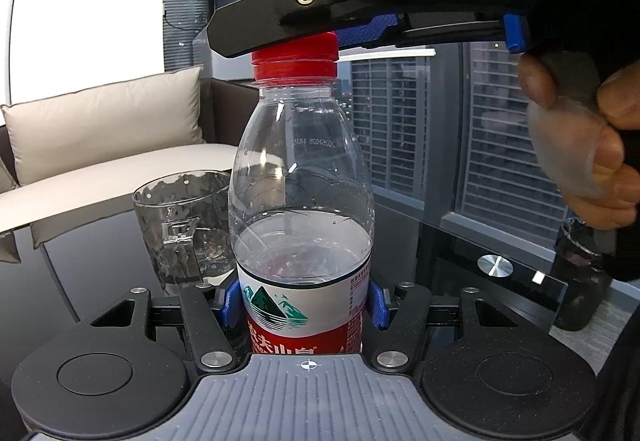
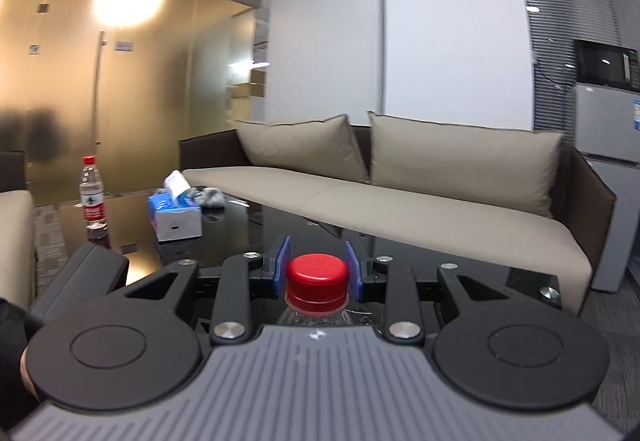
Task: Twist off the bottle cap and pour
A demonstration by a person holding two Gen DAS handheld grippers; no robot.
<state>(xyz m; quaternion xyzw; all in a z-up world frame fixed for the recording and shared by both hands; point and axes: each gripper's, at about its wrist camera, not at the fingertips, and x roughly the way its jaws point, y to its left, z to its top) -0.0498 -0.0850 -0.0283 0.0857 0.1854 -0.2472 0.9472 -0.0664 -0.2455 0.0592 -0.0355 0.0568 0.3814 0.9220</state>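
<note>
Bottle (image 1: 302,201) upright on the black glass table (image 1: 460,241), about half full, red cap (image 2: 317,275) still seated on the neck. Left gripper (image 1: 304,305) is clamped on the label band, blue pads touching both sides. Right gripper (image 2: 316,265) sits around the cap; pads look just beside it with slim gaps, so contact isn't confirmed, can't tell if it's gripping.

Step in hand: unscrewing, looks like the start. Next move likely needs the right jaws tight on the cap, then a twist while left holds the body steady.

Glass mug (image 1: 184,225) at 10 o'clock from the bottle, close behind, pour target. Second bottle (image 2: 93,193) and tissue box (image 2: 176,211) at the table's far end. Beige sofa (image 2: 400,193) beyond, office room.
</note>
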